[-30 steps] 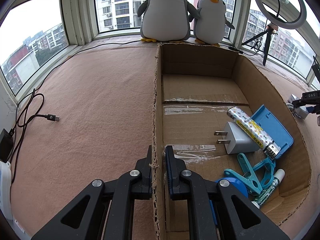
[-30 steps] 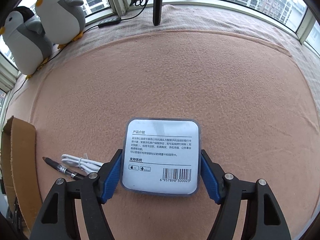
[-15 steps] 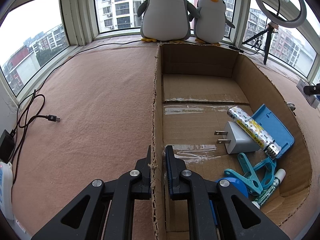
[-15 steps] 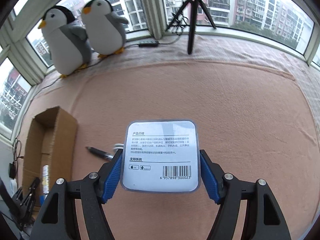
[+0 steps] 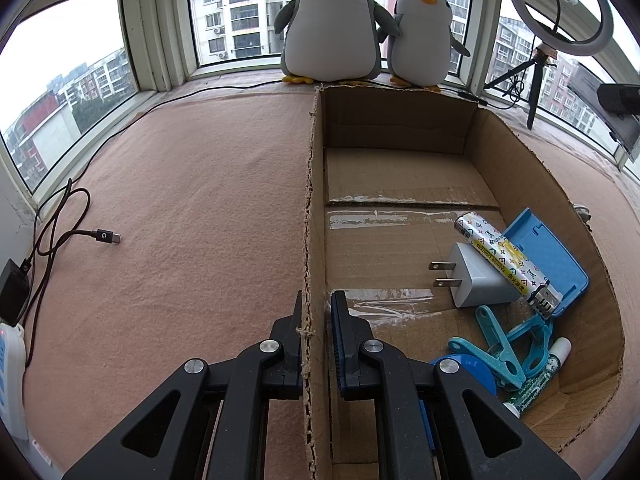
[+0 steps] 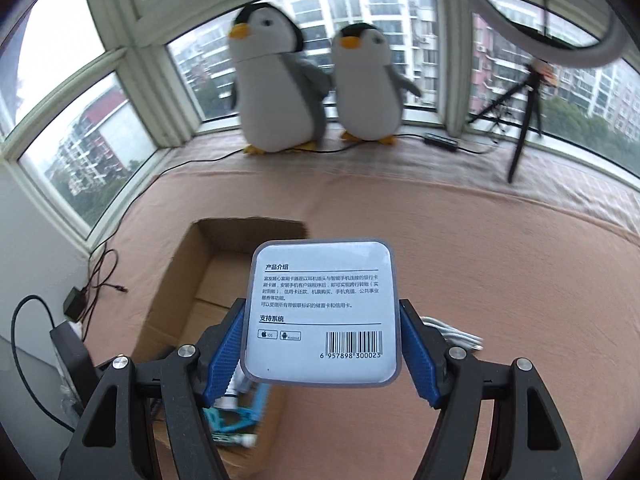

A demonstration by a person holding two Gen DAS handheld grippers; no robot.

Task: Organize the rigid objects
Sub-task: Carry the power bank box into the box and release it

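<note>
Inside cardboard box (image 5: 516,148): charger (image 5: 476,278), clips (image 5: 504,348), lighter (image 5: 504,258).

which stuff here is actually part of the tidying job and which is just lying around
Part of the job:
- cardboard box, its wall gripped by the left gripper
- labelled square case in the right gripper
- white charger, patterned lighter, blue case, teal clips, small tube in the box
- white cable

Just lying about:
- plush penguins
- ring light
- black USB cable
</note>
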